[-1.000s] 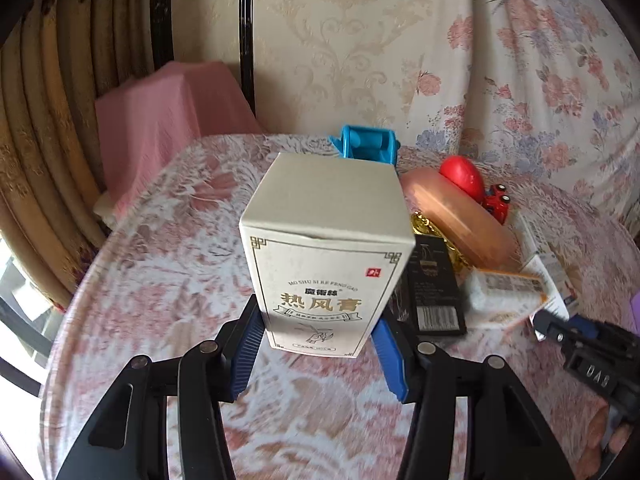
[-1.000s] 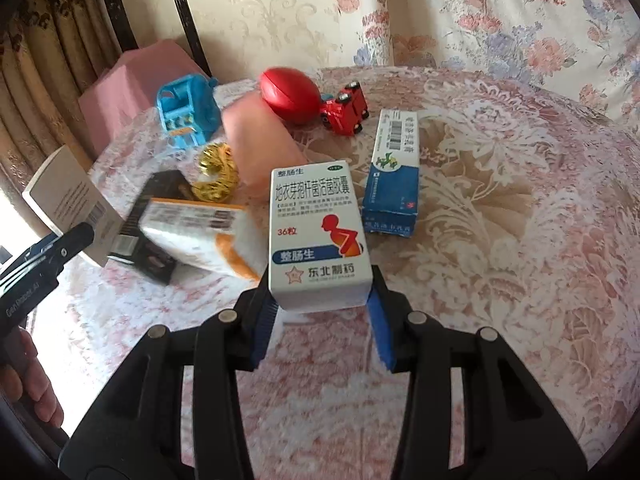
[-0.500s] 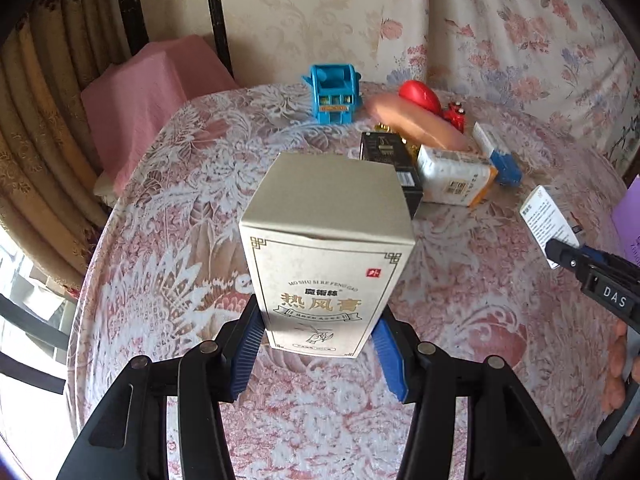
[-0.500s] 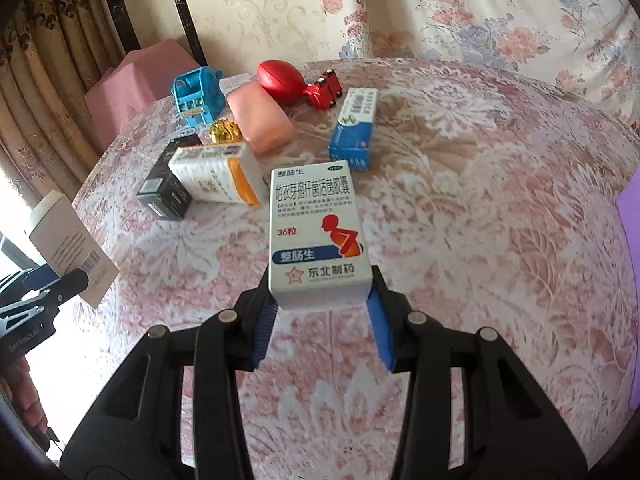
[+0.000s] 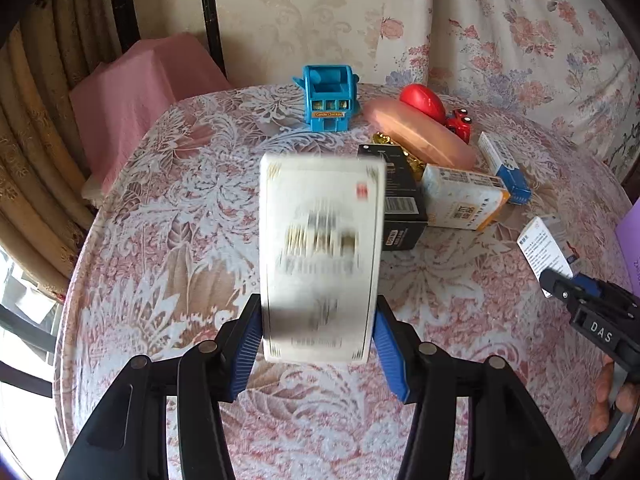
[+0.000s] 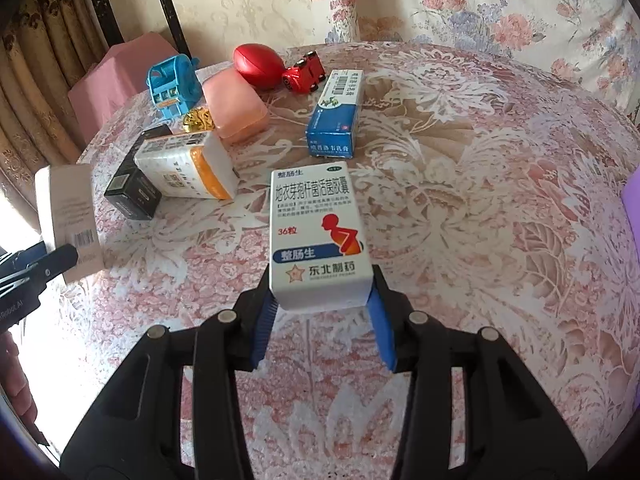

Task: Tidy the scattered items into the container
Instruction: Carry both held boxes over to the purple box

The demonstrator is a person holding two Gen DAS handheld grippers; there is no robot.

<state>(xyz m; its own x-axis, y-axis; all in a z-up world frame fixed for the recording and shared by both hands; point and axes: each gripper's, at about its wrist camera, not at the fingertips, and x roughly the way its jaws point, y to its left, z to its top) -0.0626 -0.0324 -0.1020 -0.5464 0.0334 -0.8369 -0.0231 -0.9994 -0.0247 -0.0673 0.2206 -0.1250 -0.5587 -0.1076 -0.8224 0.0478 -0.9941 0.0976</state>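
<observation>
Both jaws were clenched on boxes: left gripper [image 5: 318, 344] on the cream box [image 5: 320, 256], right gripper [image 6: 320, 312] on the white box [image 6: 316, 236]. The purple container [image 6: 632, 208] lay at far right, nearer the right gripper.

A: The tall cream carton [image 5: 320, 256] in the left wrist view is smeared; its print can't be read.

B: It also hides part of the black box [image 5: 400, 204]. A purple object [image 5: 629, 240] is cut off at the right edge.

A: A small gold ornament [image 6: 198, 119] is mostly hidden behind the orange-striped white box [image 6: 188, 166].
</observation>
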